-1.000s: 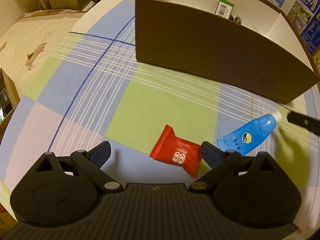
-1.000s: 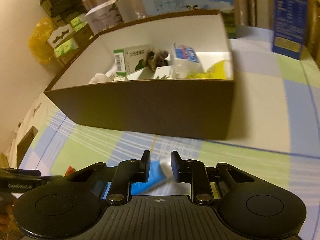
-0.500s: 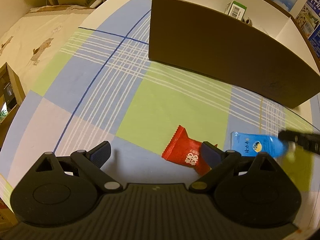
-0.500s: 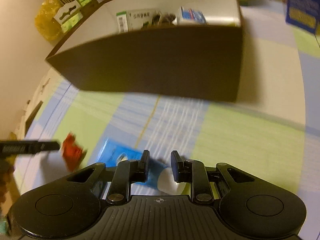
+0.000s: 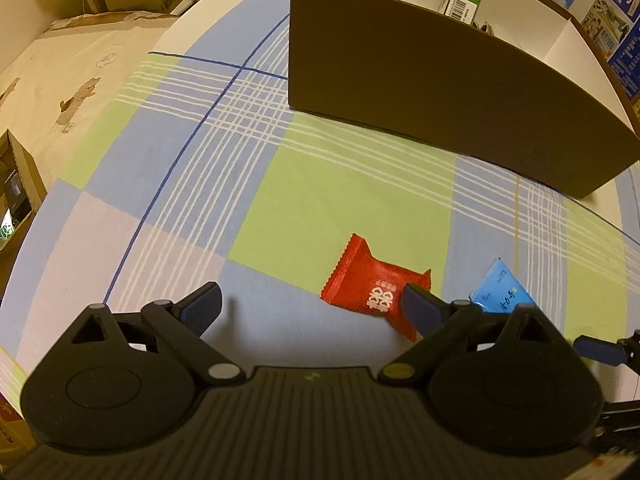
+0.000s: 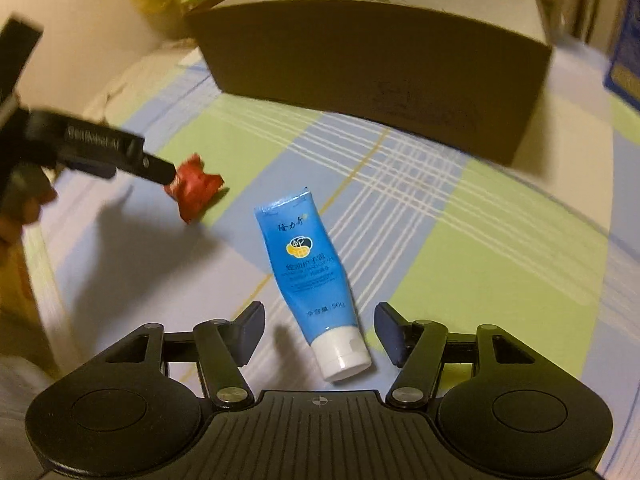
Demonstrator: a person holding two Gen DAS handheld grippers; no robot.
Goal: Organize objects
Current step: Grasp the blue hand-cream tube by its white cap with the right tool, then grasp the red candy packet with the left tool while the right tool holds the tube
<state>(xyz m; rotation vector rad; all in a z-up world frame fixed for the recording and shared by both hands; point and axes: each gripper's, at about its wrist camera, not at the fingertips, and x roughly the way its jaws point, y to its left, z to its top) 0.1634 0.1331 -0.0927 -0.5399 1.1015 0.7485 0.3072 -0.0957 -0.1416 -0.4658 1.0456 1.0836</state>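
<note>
Blue tube [image 6: 310, 276] lies flat on the checked cloth of the bench [image 6: 500, 272], white cap end between the spread fingers of the right claw [image 6: 320, 330], crimped end pointing away toward the box. Jaws have just been opening; pads stand clear on both sides, nothing pinched. My read: it's lined up to close across the neck near the cap, the stiffest part to hold.

Left claw [image 5: 310, 306] also spread wide and empty, angled down at the cloth. Red wrapped snack [image 5: 374, 290] sits just ahead of its right finger, partly hidden behind that fingertip, touching or not I can't tell. Looks staged for its own pick.

Beyond both claws: brown cardboard box [image 5: 440, 92], open top, well apart from both items, likely the drop target.

View differences:
- Right wrist shows the whole tube and the left claw from the side, tip at the snack.
- Left wrist shows only the tube's crimped corner, a sliver of the right claw's blue finger at the right edge, plus a green-and-white carton [image 5: 460, 4] poking above the box's wall.
</note>
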